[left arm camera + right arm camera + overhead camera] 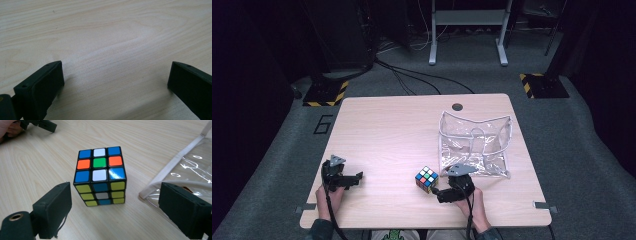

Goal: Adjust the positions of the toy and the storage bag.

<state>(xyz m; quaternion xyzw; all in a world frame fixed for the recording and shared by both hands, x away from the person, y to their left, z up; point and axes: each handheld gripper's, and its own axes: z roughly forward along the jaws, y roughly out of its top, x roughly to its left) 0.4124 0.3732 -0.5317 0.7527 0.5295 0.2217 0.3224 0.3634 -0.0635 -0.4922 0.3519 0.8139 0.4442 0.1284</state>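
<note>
The scrambled, many-coloured puzzle cube (pixel 426 179) stands on the pale wooden desk (pixel 387 135), toward its near edge and right of the middle. Just to the cube's right and a little behind it lies the clear plastic pouch with white edging (pixel 474 145), reaching back toward the round cable hole (pixel 457 106) at the far edge. The right tongs (pixel 437 192) sit just in front of the cube, apart from it, at the pouch's near left corner. The left tongs (pixel 358 176) rest well to the cube's left, near the desk's near left corner.
</note>
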